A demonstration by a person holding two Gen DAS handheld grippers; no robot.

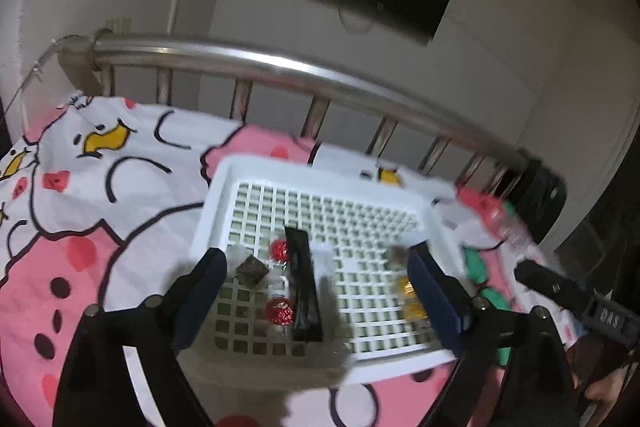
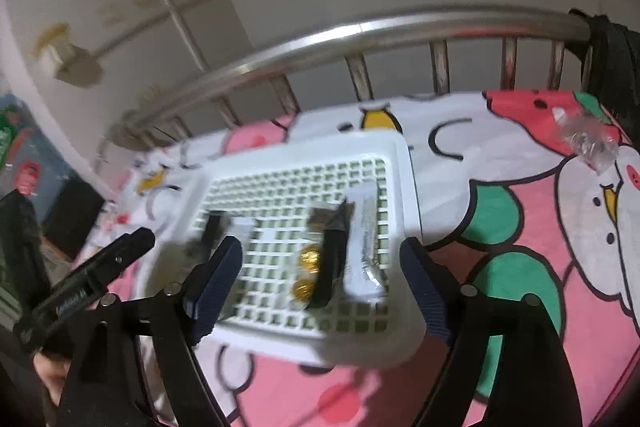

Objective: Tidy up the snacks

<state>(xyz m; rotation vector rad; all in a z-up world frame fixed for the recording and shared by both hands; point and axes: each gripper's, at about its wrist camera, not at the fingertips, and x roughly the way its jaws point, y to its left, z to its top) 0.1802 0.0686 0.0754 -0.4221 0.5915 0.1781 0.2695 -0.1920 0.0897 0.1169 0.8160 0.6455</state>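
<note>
Both my grippers are hovering over the white basket [image 1: 224, 183] sitting on the cartoon bedsheet [image 1: 80, 227]. My left gripper [image 1: 316, 291] has its jaws spread wide with nothing between them, and my right gripper [image 2: 320, 283] is spread wide too, holding nothing.

In the left wrist view, the basket's grid floor holds two red foil candies [image 1: 280, 309], a long black snack bar [image 1: 304, 287] just at their 3 o'clock, a dark wrapped square [image 1: 251, 269] at their 10 o'clock, and gold candies [image 1: 408, 291] over by my right-hand finger.

The right wrist view is blurry, but a silver packet [image 2: 364, 247] lies along the basket's 3 o'clock side, and a clear wrapper [image 2: 588, 143] sits on the sheet well apart at 2 o'clock.
</note>
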